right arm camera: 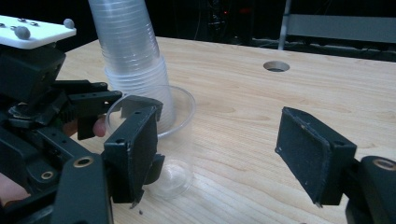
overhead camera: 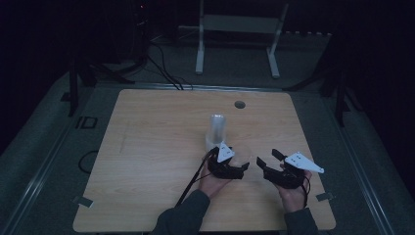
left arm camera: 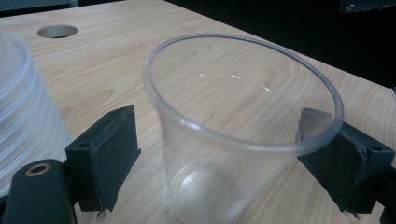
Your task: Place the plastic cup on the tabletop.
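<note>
— Dark room, this. All I can make out past the wooden table (overhead camera: 147, 147) is a white frame (overhead camera: 238, 29) on the floor at the far side and some cables (overhead camera: 161, 68) trailing off to the left.

— The table has a round hole (overhead camera: 239, 104) near its far edge. What is standing in the middle?

— A tall stack of clear plastic cups (overhead camera: 217, 128), upright. From the right gripper view, the stack (right arm camera: 130, 51) leans a little.

— And the single clear cup (left arm camera: 233, 135)?

— It stands upright on the wood just beside the stack, on the person's side of it. It sits between the jaws of the left gripper (overhead camera: 243, 168).

— Is it clamped?

— No. The jaws are apart. In the left gripper view one pad stands clear of the cup wall, with bare wood showing in the gap. The other pad is right up by the rim, and I cannot tell whether it touches.

— The right gripper (overhead camera: 268, 157)?

— Held low over the table to the right of the cup, near it but apart. Its jaws are spread with nothing between them; bare wood shows there in its own view. From there the cup (right arm camera: 163, 140) shows just behind one jaw, with the left gripper (right arm camera: 135, 102) around it.
</note>
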Motion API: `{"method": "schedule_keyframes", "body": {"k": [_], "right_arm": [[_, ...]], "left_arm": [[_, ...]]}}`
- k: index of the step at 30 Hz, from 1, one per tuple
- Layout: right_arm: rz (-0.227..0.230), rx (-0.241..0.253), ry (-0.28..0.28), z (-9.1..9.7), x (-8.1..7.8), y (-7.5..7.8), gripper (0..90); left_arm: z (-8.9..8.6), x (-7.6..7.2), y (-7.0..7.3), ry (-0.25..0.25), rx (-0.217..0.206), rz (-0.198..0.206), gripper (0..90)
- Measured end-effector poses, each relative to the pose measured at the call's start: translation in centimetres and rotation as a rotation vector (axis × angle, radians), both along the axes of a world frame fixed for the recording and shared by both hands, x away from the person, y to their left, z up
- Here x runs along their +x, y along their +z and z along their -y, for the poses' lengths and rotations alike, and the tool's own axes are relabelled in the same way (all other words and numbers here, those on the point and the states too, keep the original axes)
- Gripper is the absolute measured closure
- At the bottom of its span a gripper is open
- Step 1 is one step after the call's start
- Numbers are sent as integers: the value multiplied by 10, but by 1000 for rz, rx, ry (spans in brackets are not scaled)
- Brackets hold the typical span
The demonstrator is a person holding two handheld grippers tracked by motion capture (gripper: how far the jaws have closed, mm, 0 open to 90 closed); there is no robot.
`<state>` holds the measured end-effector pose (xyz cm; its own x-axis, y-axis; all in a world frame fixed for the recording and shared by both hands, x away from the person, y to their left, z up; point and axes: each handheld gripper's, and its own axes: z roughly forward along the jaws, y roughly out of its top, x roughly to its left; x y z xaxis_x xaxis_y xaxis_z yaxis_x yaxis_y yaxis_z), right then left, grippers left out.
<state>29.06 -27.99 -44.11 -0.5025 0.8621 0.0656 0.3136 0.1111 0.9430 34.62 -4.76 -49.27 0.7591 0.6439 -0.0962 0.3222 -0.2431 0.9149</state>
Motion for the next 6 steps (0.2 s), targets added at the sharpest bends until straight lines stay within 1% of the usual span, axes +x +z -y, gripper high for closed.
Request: {"method": "schedule_keyframes", "body": {"k": [4,6], "right_arm": [[1,1,-1,0,0,0,289],[2,2,-2,1,0,0,289]], "left_arm": [[-2,-1,-1,1,-3,-4,135],[-1,-2,-2,-2,6,-2,135]]}}
